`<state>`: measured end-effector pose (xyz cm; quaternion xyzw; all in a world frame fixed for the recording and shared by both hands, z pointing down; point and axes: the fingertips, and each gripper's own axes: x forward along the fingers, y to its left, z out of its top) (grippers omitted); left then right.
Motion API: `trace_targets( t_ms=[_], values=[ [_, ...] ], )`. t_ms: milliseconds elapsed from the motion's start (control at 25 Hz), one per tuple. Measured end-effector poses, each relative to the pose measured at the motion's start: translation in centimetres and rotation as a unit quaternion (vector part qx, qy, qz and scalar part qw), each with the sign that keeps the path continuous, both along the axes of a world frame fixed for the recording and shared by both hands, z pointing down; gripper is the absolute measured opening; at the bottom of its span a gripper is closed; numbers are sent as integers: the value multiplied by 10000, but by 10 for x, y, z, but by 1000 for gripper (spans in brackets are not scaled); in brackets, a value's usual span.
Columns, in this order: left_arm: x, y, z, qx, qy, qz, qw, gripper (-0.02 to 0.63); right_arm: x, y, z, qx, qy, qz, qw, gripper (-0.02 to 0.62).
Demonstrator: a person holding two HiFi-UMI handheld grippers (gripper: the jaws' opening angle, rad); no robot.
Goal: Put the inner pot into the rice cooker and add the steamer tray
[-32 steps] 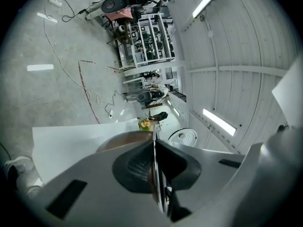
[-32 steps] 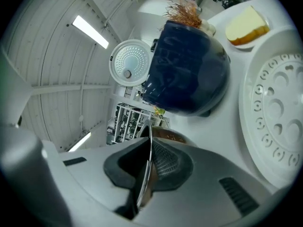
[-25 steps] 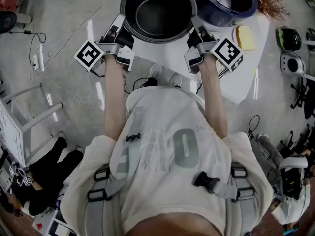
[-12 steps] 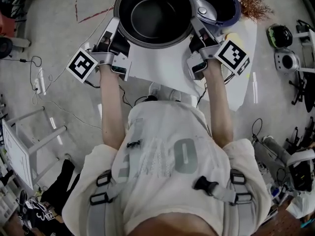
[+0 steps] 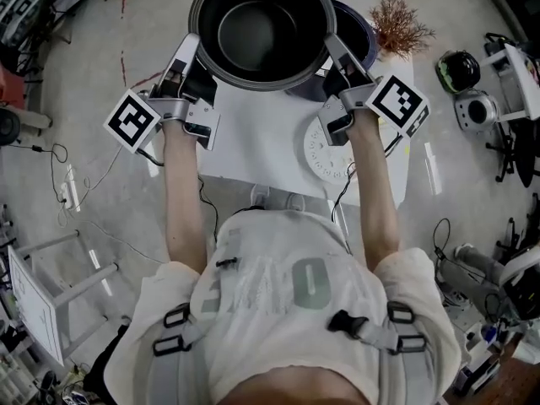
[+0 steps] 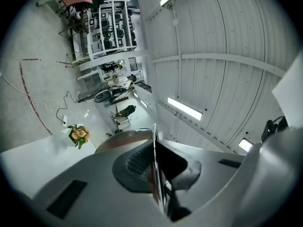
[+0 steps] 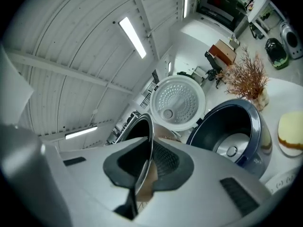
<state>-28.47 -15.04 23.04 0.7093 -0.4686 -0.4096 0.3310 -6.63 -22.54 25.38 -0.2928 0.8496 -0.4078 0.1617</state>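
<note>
The dark inner pot hangs in the air above the white table, held by its rim from both sides. My left gripper is shut on the pot's left rim. My right gripper is shut on the right rim. The dark blue rice cooker stands just behind and to the right of the pot, partly hidden by it; its body is empty and its lid stands up. The white perforated steamer tray lies flat on the table below my right gripper.
A dried plant in a vase stands right of the cooker, with a yellowish object on the table near it. A small flower pot sits further along the table. Cables and equipment lie on the floor at both sides.
Both grippers have risen with the pot between them, and it now looms larger in the head view. The steamer tray on the table has come into sight.
</note>
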Motion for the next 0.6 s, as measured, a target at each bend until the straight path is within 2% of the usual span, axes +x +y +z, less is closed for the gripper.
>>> trace_targets(
  t_ms=[240,600],
  values=[
    [39,-41,-14,91,-155,365,9992,32,43,-25,-16,237,188,414,9987,37],
    [95,-95,-7,-46,-295,885,9956,32,104,-55,-5,33,187,917,9956,37]
  ],
)
